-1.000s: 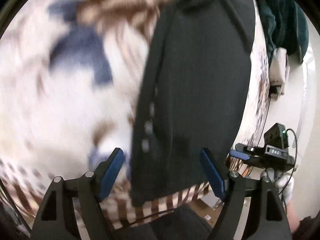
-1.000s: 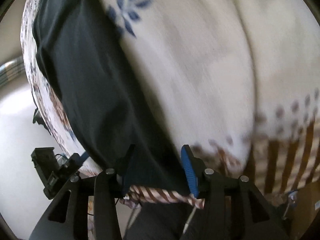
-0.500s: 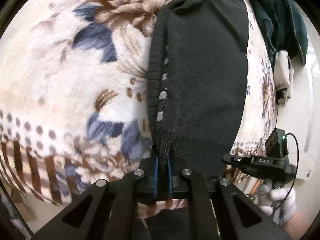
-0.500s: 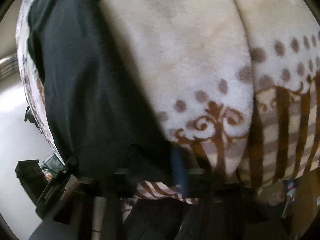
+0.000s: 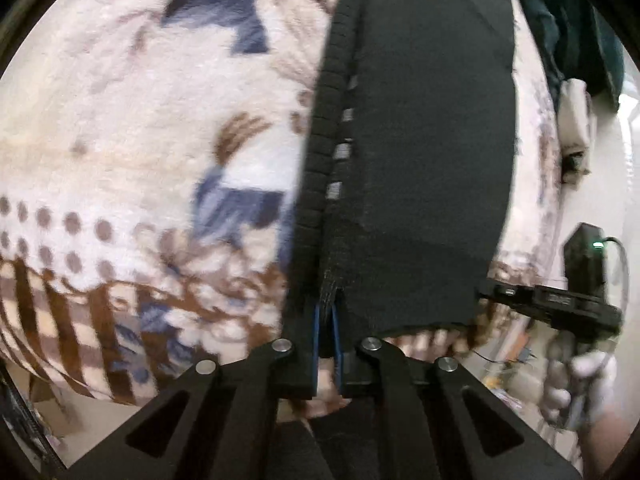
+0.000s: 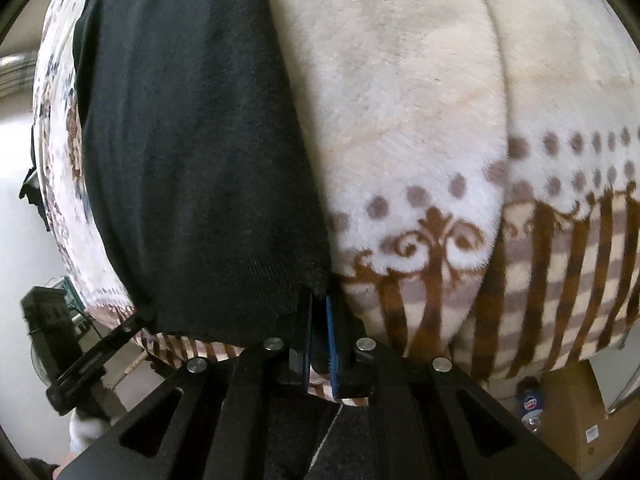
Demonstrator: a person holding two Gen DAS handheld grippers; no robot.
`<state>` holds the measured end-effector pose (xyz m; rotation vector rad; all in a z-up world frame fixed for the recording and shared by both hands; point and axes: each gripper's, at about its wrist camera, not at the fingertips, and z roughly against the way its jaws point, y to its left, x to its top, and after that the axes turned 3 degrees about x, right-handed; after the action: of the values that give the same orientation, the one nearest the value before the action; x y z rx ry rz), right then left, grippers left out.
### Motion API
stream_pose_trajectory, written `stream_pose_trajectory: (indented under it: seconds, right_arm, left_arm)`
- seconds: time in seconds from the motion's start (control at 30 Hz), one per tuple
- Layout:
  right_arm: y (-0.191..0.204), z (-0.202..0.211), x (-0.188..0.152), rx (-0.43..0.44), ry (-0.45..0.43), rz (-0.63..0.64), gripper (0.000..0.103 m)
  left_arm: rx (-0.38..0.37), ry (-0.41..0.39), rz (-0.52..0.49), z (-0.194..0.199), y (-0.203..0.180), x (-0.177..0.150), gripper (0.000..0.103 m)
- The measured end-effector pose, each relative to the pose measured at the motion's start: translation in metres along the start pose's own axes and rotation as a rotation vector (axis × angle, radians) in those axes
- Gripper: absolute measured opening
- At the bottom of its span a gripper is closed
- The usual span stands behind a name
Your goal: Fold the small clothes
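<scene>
A black knit garment lies stretched out lengthwise on a cream floral blanket. It has a ribbed left edge with small grey marks. My left gripper is shut on the near left corner of its hem. In the right wrist view the same black garment runs up the left side, and my right gripper is shut on its near right corner, right at the blanket's front edge. The far end of the garment is cut off by both views.
The other hand-held gripper and a gloved hand show at the right of the left wrist view. Dark green clothes lie at the far right. A cardboard box and a bottle stand on the floor.
Both grippers stood open around the hem a second ago; both have closed on its near corners. The garment's hem has since been drawn slightly toward me.
</scene>
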<state>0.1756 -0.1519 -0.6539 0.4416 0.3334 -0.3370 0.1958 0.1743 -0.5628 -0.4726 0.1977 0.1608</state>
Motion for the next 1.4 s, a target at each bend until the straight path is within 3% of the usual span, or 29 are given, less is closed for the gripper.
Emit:
stream_pose_trajectory:
  seconds: [0.03, 0.07, 0.1, 0.13, 0.2, 0.27, 0.4, 0.43, 0.5, 0.63, 0.73, 0.87, 1.03, 1.17, 1.2, 1.23, 1.27, 1.3, 1.33, 1.37, 1.4]
  right_arm:
    - [-0.001, 0.0, 0.0, 0.003, 0.01, -0.008, 0.014]
    - [-0.001, 0.0, 0.0, 0.004, 0.013, -0.017, 0.027]
    - [-0.001, -0.002, 0.001, 0.011, 0.007, -0.023, 0.035]
    - [-0.001, 0.0, 0.0, 0.016, -0.009, -0.027, 0.039]
    - [0.002, 0.009, -0.001, 0.005, -0.063, -0.014, 0.039]
    - [0.006, 0.013, 0.001, -0.009, -0.08, 0.012, 0.039]
    - [0.016, 0.006, 0.004, -0.012, -0.067, 0.023, 0.039]
    - [0.02, 0.002, 0.003, -0.016, -0.067, 0.022, 0.039]
    - [0.025, -0.003, 0.005, -0.037, -0.065, 0.027, 0.039]
    - [0.035, -0.013, 0.005, -0.088, -0.06, 0.035, 0.039]
    - [0.043, -0.015, -0.001, -0.129, -0.073, 0.058, 0.007]
    - [0.059, -0.008, -0.012, -0.171, -0.074, 0.11, 0.006]
    - [0.067, -0.013, -0.012, -0.201, -0.044, 0.113, 0.006]
    - [0.06, -0.029, 0.002, -0.159, -0.015, 0.057, 0.007]
    - [0.058, -0.029, 0.004, -0.13, -0.006, 0.039, 0.008]
    - [0.056, -0.029, 0.006, -0.116, 0.002, 0.034, 0.009]
    - [0.053, -0.027, 0.006, -0.074, 0.01, 0.024, 0.017]
    - [0.05, -0.024, 0.007, -0.049, 0.008, 0.019, 0.024]
    - [0.046, -0.021, 0.008, -0.009, -0.005, 0.011, 0.044]
    - [0.044, -0.02, 0.009, 0.01, -0.01, 0.009, 0.052]
    - [0.041, -0.021, 0.01, 0.04, -0.009, 0.01, 0.053]
  left_arm:
    - [-0.024, 0.0, 0.021, 0.003, 0.001, 0.002, 0.009]
    - [-0.017, -0.011, 0.021, 0.005, 0.0, 0.003, 0.012]
    - [-0.002, -0.029, 0.012, 0.013, 0.005, 0.007, 0.024]
    - [-0.002, -0.046, 0.006, 0.017, 0.004, 0.01, 0.038]
    - [-0.044, -0.075, 0.023, 0.023, 0.003, 0.019, 0.052]
    - [-0.091, -0.095, 0.046, 0.017, -0.01, 0.029, 0.052]
    - [-0.034, -0.078, 0.007, -0.007, -0.022, 0.04, 0.049]
    - [-0.018, -0.095, 0.003, -0.01, -0.025, 0.039, 0.038]
    - [0.038, -0.138, -0.011, -0.013, -0.029, 0.036, 0.005]
    - [0.018, -0.188, 0.003, 0.003, -0.024, 0.017, 0.004]
    - [0.005, -0.201, -0.004, 0.017, -0.028, 0.005, 0.004]
    - [0.006, -0.191, -0.005, 0.021, -0.034, 0.002, 0.004]
    - [0.035, -0.137, 0.051, -0.014, -0.011, 0.016, 0.005]
    - [0.007, -0.077, 0.036, -0.014, -0.017, 0.027, 0.009]
    - [-0.02, -0.077, 0.038, -0.008, -0.018, 0.026, 0.014]
    - [-0.038, -0.083, 0.04, 0.0, -0.019, 0.026, 0.029]
    - [-0.064, -0.101, 0.037, 0.008, -0.017, 0.025, 0.041]
    - [-0.087, -0.111, 0.033, 0.011, -0.014, 0.025, 0.066]
    - [-0.098, -0.12, 0.027, 0.012, -0.011, 0.025, 0.072]
    - [-0.09, -0.115, 0.03, 0.007, -0.006, 0.027, 0.072]
    - [-0.095, -0.103, 0.039, 0.001, -0.003, 0.03, 0.072]
